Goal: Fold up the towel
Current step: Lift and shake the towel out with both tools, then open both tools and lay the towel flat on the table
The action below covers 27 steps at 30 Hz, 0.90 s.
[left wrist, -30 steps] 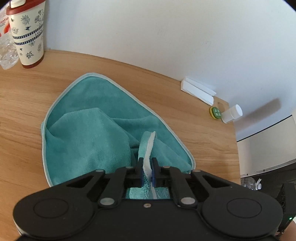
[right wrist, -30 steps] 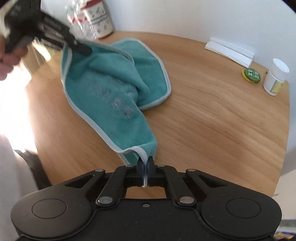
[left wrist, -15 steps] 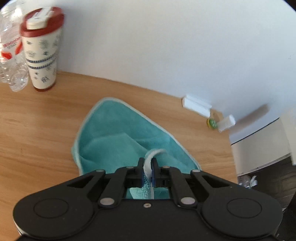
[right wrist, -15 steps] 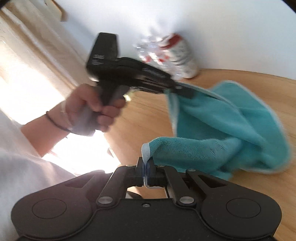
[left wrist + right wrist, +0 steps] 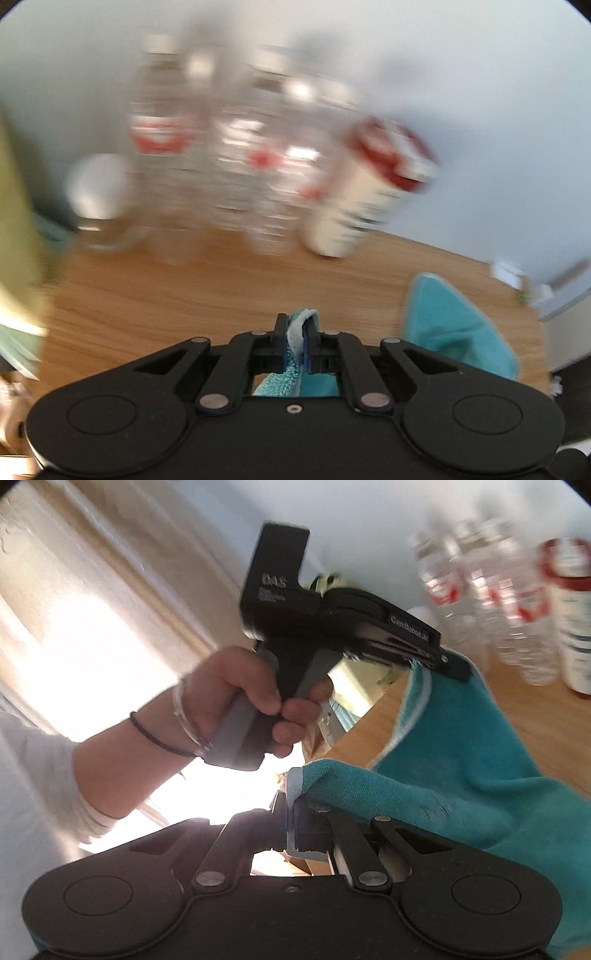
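With both grippers, left and right, clamped on hem corners of the towel hanging above the worktop, keep your swing clear of the bottles, or trailing cloth may topple them.

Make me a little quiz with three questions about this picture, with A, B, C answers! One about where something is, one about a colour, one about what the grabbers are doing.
1. Where do the water bottles stand?
A. on the wooden table, by the wall
B. on the floor
C. on top of the towel

2. What colour is the towel?
A. red
B. teal with a pale edge
C. yellow

3. What are the left gripper and right gripper doing?
A. both open, holding nothing
B. only one grips the towel
C. each shut on the towel's edge

Answers: 1 A, the bottles rise from the tabletop against the white wall. 2 B, the cloth is teal with a light trim. 3 C, towel edge sits pinched between both pairs of fingers.
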Available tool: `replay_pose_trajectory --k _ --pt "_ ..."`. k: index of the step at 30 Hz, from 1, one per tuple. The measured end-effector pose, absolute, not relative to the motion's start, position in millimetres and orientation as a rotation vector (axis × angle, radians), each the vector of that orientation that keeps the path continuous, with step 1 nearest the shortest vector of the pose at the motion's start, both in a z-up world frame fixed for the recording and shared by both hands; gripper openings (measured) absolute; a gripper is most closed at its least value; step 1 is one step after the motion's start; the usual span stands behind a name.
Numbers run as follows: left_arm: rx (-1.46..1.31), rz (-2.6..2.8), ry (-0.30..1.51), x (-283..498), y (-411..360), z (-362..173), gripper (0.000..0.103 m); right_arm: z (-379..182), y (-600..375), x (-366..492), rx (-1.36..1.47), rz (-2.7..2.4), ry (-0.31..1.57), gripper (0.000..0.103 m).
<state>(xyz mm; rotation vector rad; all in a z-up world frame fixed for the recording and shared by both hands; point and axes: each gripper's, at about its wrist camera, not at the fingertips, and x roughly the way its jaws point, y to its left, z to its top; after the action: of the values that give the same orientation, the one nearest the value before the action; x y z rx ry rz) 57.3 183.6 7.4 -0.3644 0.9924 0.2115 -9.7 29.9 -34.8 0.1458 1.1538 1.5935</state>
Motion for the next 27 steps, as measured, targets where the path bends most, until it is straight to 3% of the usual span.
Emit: replay_pose_trajectory --k 8,11,13,15,18,20,22,27 --pt "-0.279 0.321 1.000 49 253 -23 0.007 -89 121 -37 0.073 1.617 1.275 0.004" --pt "-0.218 0.324 1.015 53 254 -40 0.007 -106 130 -44 0.040 1.562 1.281 0.012" --pt "-0.181 0.334 1.014 55 252 -46 0.007 -111 126 -46 -0.013 1.521 1.284 0.025" --pt "-0.137 0.337 1.025 58 249 -52 0.008 -102 107 -41 -0.028 1.480 1.249 0.029" --pt "-0.111 0.342 1.048 59 248 -54 0.016 -80 49 -21 0.016 1.374 1.197 0.039" --pt "-0.086 0.339 1.059 55 247 -53 0.027 -70 3 -3 0.039 1.283 1.170 0.046" --pt "-0.065 0.355 1.055 50 243 -49 0.054 -62 -60 16 0.000 1.123 1.139 0.046" --pt "-0.038 0.394 1.090 31 225 -37 0.066 -80 -200 55 -0.159 0.650 1.160 0.046"
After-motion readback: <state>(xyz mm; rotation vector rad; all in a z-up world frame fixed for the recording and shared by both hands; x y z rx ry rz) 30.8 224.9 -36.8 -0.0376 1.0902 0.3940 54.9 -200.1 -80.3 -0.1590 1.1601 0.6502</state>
